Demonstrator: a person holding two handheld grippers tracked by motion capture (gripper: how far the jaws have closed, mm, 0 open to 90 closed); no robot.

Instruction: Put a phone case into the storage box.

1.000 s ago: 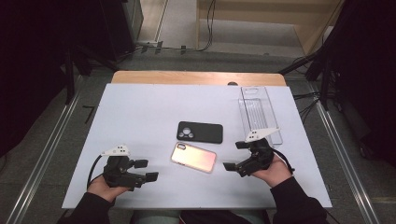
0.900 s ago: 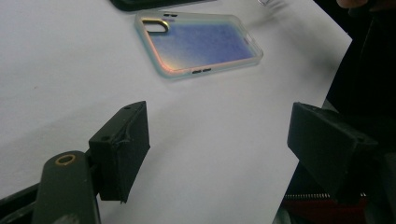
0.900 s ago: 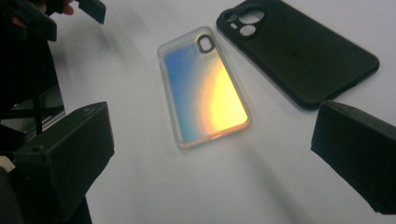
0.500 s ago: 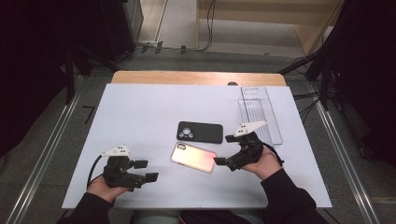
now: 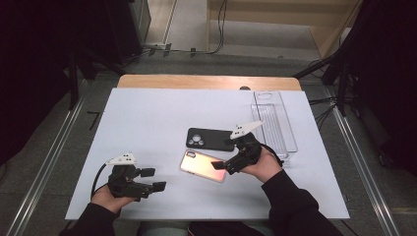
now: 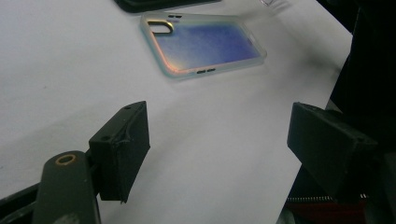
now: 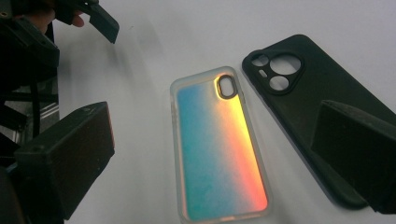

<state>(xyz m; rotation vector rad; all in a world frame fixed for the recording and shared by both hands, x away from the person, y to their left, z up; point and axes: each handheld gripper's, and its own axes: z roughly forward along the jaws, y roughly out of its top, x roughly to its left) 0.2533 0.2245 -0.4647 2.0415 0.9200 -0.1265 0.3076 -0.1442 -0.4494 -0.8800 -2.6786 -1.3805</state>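
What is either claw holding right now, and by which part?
Nothing is held. The right claw is open over the near end of the iridescent phone case, jaws on either side. The left claw is open above the bare table.

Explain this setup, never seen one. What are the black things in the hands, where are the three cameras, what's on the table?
No robot here: a person holds a hand-operated two-jaw gripper in each hand. The high view looks down from above the person's side; the left gripper and right gripper are both open and hold nothing. The other two pictures come from cameras riding on each gripper, looking along its black jaws. On the white table lie an iridescent phone case, a black phone case beyond it and a clear plastic tray to the right. The right gripper's jaws hover over the iridescent case's near end; the left gripper waits at the table's near left.
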